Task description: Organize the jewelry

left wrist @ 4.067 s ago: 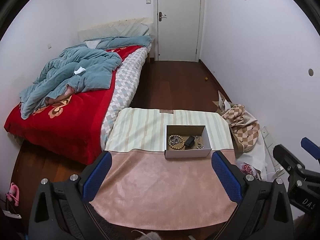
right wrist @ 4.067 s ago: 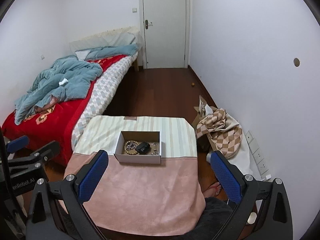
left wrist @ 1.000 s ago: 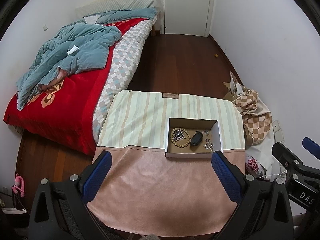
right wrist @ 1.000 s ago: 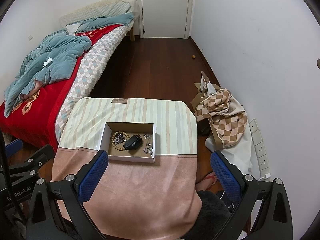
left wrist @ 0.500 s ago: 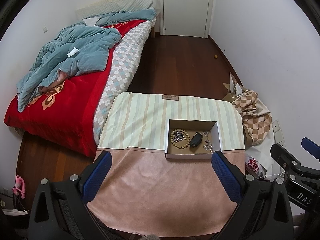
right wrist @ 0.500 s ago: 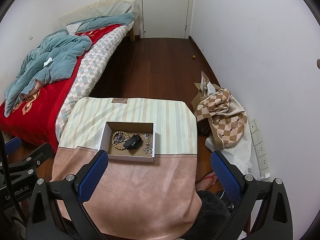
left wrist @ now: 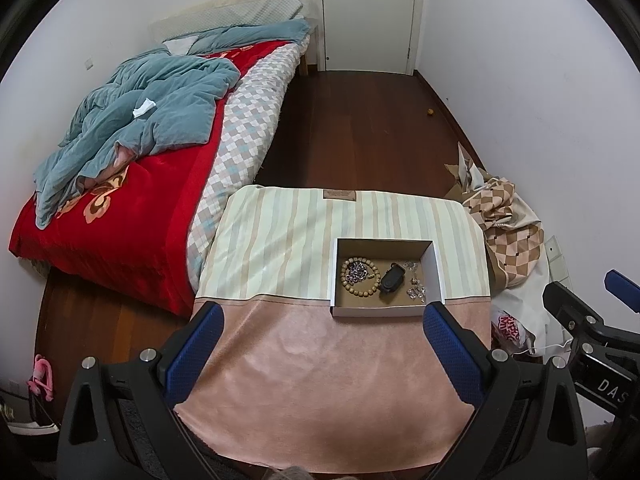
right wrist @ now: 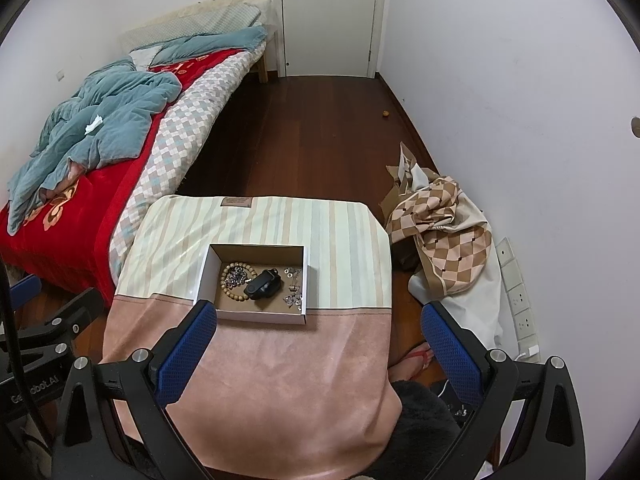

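A shallow white cardboard box (left wrist: 437,267) (right wrist: 205,270) sits on a table covered with a striped and pink cloth (left wrist: 320,372) (right wrist: 280,380). In the box lie a wooden bead bracelet (left wrist: 357,285) (right wrist: 230,273) around a small dark beaded piece, a black watch-like item (left wrist: 391,277) (right wrist: 262,285) and small silver pieces (left wrist: 415,285) (right wrist: 294,286). My left gripper (left wrist: 322,334) is open and empty, held above the pink cloth short of the box. My right gripper (right wrist: 318,334) is open and empty, above the table's near right side.
A bed with a red cover and a blue quilt (left wrist: 132,120) stands left of the table. A checked cloth pile (right wrist: 444,228) lies on the floor by the right wall. A closed white door (left wrist: 368,12) is at the far end. A foot in a sandal (right wrist: 416,358) is near the table.
Both views have shifted slightly; the box sits a little nearer to the fingers than a second ago. Since four seconds ago both grippers have risen and tilted down over the table. Both stay open.
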`<state>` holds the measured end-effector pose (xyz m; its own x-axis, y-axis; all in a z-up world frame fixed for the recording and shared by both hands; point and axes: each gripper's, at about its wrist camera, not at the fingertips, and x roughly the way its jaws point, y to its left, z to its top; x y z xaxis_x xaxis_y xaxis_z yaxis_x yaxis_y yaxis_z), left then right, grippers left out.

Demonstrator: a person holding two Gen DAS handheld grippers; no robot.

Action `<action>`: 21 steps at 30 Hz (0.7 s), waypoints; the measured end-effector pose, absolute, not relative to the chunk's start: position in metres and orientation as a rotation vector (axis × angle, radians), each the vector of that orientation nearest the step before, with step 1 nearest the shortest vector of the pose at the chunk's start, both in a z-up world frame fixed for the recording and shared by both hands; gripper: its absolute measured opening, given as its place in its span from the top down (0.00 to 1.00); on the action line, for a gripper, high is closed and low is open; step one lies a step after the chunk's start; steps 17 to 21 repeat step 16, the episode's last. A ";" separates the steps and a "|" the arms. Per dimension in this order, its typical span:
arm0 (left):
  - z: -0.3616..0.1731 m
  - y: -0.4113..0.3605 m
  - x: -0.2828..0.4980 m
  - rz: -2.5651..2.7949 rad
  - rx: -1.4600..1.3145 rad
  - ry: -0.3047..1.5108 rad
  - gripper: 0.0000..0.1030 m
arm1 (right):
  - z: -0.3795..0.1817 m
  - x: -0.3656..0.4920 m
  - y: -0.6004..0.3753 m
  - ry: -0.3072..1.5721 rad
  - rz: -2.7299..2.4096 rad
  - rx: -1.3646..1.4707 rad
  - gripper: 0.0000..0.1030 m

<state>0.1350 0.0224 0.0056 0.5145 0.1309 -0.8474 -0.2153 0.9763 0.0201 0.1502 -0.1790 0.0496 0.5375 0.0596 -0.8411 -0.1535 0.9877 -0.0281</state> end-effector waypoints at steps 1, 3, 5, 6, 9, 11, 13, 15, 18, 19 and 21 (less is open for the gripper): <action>0.005 0.022 0.135 0.209 -0.092 1.009 0.01 | 0.050 0.150 -0.179 0.996 0.127 -0.104 0.00; 0.005 0.022 0.136 0.211 -0.094 1.011 0.01 | 0.049 0.150 -0.179 0.995 0.129 -0.103 0.00; 0.005 0.022 0.134 0.210 -0.094 1.011 0.01 | 0.049 0.150 -0.179 0.995 0.129 -0.103 0.00; 0.005 0.022 0.134 0.210 -0.093 1.011 0.01 | 0.049 0.150 -0.179 0.995 0.129 -0.102 0.00; 0.006 0.023 0.135 0.210 -0.094 1.010 0.01 | 0.050 0.150 -0.180 0.994 0.127 -0.102 0.00; 0.006 0.024 0.134 0.209 -0.093 1.010 0.01 | 0.050 0.150 -0.180 0.995 0.128 -0.102 0.00; 0.006 0.024 0.134 0.207 -0.098 1.007 0.01 | 0.050 0.150 -0.180 0.996 0.129 -0.102 0.00; 0.007 0.025 0.132 0.208 -0.106 1.000 0.01 | 0.050 0.150 -0.179 0.995 0.128 -0.104 0.00; 0.007 0.025 0.131 0.203 -0.109 0.999 0.01 | 0.050 0.150 -0.179 0.994 0.128 -0.104 0.00; 0.007 0.025 0.131 0.203 -0.109 0.999 0.01 | 0.050 0.150 -0.179 0.994 0.128 -0.104 0.00; 0.007 0.025 0.131 0.203 -0.109 0.999 0.01 | 0.050 0.150 -0.179 0.994 0.128 -0.104 0.00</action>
